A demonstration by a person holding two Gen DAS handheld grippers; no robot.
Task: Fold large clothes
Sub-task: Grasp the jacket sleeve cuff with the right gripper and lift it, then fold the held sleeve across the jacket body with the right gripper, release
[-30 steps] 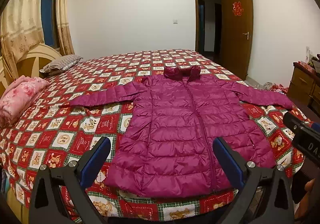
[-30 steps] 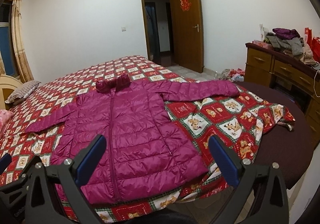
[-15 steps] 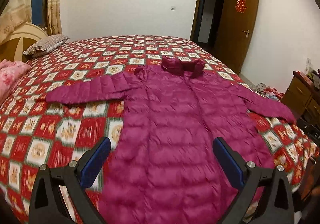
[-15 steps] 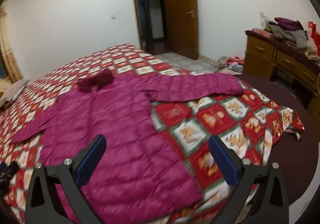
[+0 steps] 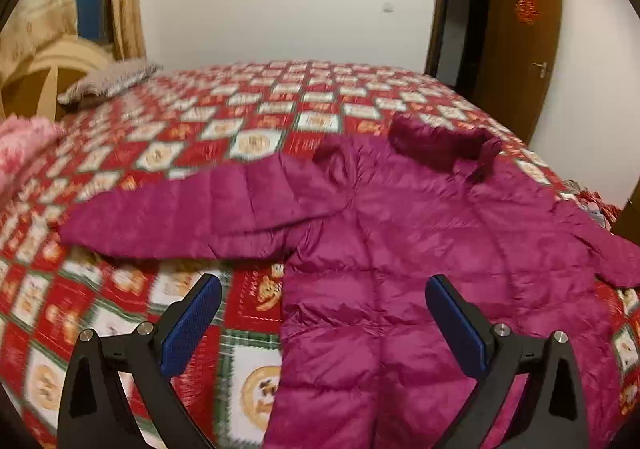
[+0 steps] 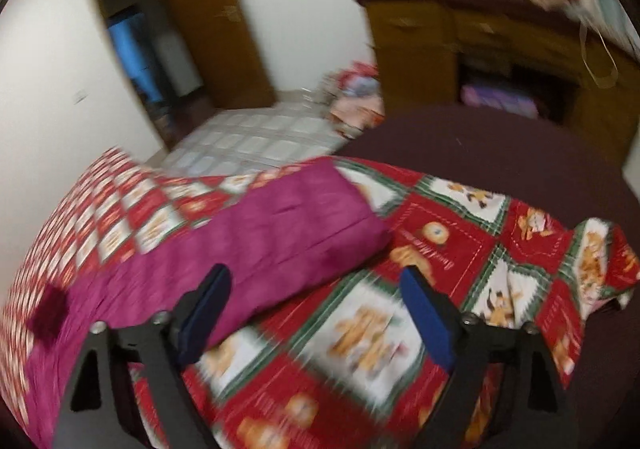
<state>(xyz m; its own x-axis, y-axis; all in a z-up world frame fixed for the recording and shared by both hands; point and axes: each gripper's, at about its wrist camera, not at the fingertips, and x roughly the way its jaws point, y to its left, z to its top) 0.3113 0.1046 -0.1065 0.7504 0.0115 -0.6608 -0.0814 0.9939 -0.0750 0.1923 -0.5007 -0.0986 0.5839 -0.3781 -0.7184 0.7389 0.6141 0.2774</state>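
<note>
While my right tool narrows on nothing, I see the jacket flat on the bed, its sleeve cuff at twelve o'clock. Closing early, I judge, pinches the quilt instead. My left tool gapes wide, empty.

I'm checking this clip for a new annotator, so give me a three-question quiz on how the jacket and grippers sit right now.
1. True or false: the magenta jacket lies spread flat on the red patterned bedspread with its sleeves out to the sides.
2. What is between the fingers of the left gripper? A) a pinched sleeve B) nothing gripped C) the pillow
3. Fill in: in the right wrist view, the right gripper points toward the cuff end of the jacket's ____.

Key
1. True.
2. B; the jaws stand wide above the jacket's side edge.
3. Sleeve; the jaws are closing with nothing pinched yet.
</note>
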